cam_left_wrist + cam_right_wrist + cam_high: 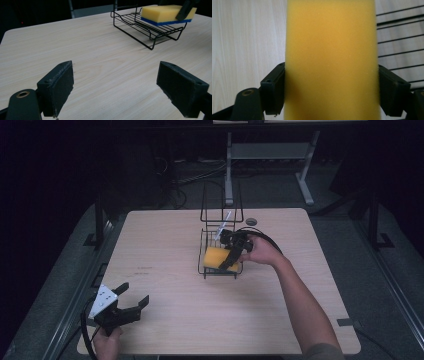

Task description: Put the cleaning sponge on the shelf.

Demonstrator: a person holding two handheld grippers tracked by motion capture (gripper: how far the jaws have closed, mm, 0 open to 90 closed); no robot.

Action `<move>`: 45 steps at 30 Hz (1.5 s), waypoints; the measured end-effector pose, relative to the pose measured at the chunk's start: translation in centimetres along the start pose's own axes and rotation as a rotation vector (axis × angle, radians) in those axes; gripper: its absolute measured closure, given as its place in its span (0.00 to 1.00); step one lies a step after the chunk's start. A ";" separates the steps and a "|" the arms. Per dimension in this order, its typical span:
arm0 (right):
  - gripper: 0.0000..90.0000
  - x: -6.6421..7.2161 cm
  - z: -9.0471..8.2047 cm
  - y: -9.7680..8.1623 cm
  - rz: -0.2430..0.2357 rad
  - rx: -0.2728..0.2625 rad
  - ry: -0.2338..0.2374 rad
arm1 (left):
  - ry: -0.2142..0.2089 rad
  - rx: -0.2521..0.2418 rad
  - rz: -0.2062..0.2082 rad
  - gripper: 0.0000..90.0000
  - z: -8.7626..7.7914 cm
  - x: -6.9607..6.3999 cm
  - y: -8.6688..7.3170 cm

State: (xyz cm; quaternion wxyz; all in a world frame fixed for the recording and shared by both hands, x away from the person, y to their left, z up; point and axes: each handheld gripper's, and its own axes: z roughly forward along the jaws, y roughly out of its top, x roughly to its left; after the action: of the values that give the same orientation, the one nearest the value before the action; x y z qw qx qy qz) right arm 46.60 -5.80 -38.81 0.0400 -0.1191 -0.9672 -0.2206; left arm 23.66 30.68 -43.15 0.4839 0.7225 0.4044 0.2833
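Left gripper (131,301): jaws spread wide, empty, over pale wooden table (165,320). Right gripper (226,260): clamped on yellow rectangular foam sponge (215,257) over black wire rack (207,271).

The left gripper (133,299) was matte black with two blocky, square-ended jaws, a brass-ringed screw hole (23,94) at one jaw's base, a grey three-cornered plate (103,299) dotted with small marks, and a black trailing cable (87,336).

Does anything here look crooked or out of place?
Slightly: the yellow sponge sits tilted across the wire rack, overhanging its edge, because the right gripper clamps it. Nothing looks spilled or damaged.
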 end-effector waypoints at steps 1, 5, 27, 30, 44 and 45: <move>0.24 -0.2 0.0 0.0 0.000 -0.010 0.001 | 0.000 0.000 0.000 0.15 0.0 0.0 0.0; 0.24 -0.7 0.1 0.3 0.013 0.009 -0.010 | 0.003 0.001 0.000 0.15 0.0 0.0 0.0; 0.24 -2.8 1.3 0.2 0.047 0.000 -0.022 | -0.002 0.000 -0.009 0.15 -0.2 0.1 -0.2; 0.24 -2.9 1.4 0.3 0.049 -0.003 -0.018 | 0.001 -0.001 -0.010 0.15 -0.3 0.1 -0.2; 0.19 -2.7 1.7 0.4 0.061 -0.001 -0.025 | -0.005 -0.007 -0.018 0.15 -0.4 0.3 -0.2; 0.18 -2.8 1.7 0.4 0.061 -0.008 -0.023 | -0.005 -0.007 -0.017 0.15 -0.4 0.3 -0.2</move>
State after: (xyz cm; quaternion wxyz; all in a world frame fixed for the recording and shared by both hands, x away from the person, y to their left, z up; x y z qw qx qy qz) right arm 49.32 -5.34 -40.52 0.0350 -0.1513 -0.9627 -0.2216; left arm 23.42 31.13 -43.19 0.4897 0.7180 0.4086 0.2788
